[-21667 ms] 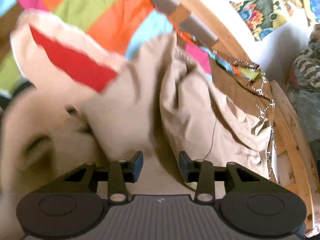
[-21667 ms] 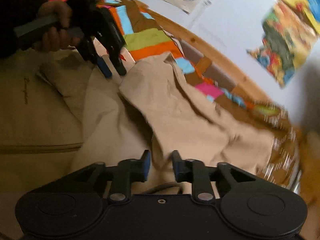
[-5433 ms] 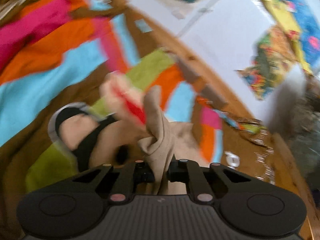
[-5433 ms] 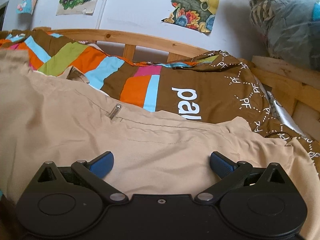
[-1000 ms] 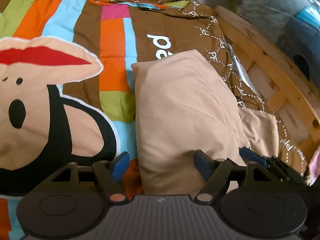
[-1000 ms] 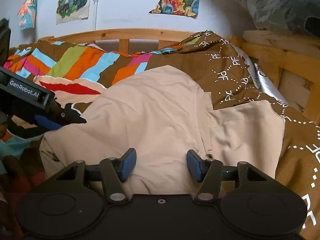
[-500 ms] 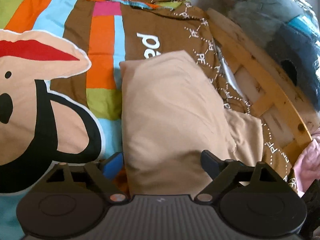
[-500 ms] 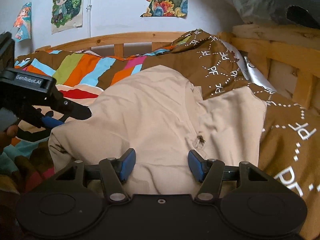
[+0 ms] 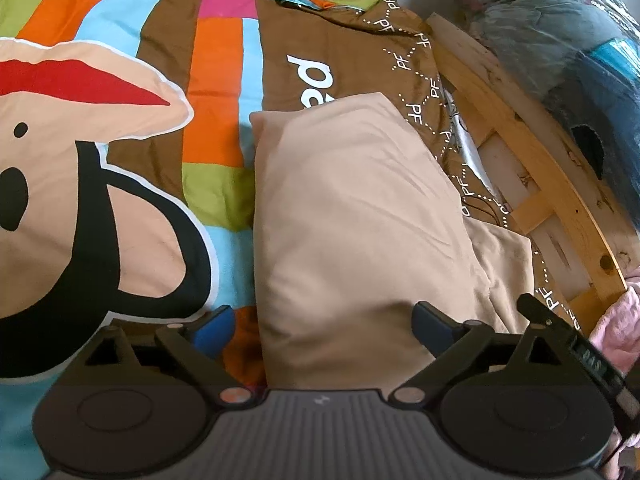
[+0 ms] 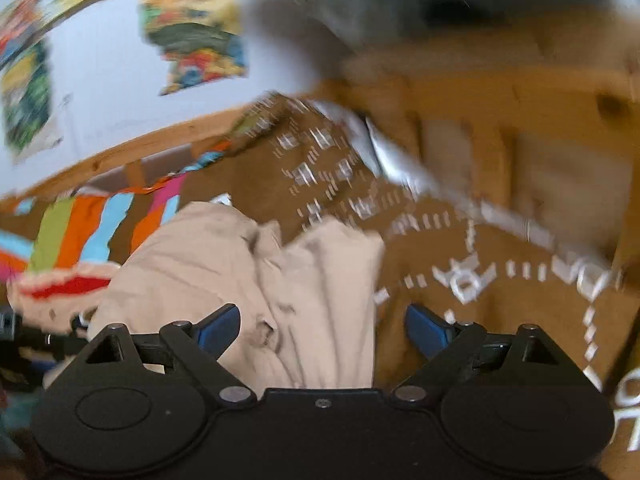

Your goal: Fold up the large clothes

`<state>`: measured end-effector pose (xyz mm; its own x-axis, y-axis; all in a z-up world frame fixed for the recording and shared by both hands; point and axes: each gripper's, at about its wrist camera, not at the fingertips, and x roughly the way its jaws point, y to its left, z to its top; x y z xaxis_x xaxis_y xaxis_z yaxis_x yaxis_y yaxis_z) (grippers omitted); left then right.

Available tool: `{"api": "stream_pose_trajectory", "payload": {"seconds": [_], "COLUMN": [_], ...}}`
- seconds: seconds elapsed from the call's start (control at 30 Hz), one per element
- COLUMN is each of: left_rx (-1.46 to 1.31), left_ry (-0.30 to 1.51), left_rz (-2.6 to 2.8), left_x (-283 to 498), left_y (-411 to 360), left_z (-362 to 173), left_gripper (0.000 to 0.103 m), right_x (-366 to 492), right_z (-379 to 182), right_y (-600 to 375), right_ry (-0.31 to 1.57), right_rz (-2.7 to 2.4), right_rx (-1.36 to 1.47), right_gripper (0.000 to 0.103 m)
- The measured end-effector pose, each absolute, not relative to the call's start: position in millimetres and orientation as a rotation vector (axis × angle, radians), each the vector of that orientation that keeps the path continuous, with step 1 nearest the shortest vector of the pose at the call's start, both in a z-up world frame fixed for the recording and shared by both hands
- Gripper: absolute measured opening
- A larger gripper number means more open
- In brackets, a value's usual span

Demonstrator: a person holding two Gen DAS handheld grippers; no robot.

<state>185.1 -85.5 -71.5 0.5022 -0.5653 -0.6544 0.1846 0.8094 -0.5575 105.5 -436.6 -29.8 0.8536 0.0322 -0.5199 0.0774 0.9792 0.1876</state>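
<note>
the folded beige garment (image 9: 352, 216) lies on the bed's patterned cover (image 9: 224, 92), near the wooden frame (image 9: 532, 152). the left gripper (image 9: 320, 324) hovers over its near end, jaws wide, holding nothing. the right gripper (image 10: 322, 326), in a blurred view, also has wide jaws above the garment's edge.

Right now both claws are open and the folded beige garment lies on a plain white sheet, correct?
Not quite. Both claws, left and right, are open, and the beige garment lies folded, but the left wrist view shows it on a colourful patterned cover, not a plain white sheet.
</note>
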Motion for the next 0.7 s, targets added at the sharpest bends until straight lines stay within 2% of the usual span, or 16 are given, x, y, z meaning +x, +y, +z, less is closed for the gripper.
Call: {"api": "stream_pose_trajectory", "payload": {"seconds": [0.27,0.53,0.7], "left_rx": [-0.452,-0.454,-0.469], "left_ry": [0.948,0.954,0.952], "left_rz": [-0.453,-0.445,-0.437], "left_x": [184,186,185], "left_y": [-87,-88,-88], "left_z": [-72,-71,-73], "left_gripper": [0.101,0.102,0.103], "right_x": [124,127,124], "right_z": [-34,-52,-56], "right_y": [-438,-416,-415], "right_ry": [0.633,0.678,0.670], "right_rz": [0.043,0.017,0.027], "right_rx": [0.323,0.114,0.097], "right_gripper": [0.092,0.091,0.091]}}
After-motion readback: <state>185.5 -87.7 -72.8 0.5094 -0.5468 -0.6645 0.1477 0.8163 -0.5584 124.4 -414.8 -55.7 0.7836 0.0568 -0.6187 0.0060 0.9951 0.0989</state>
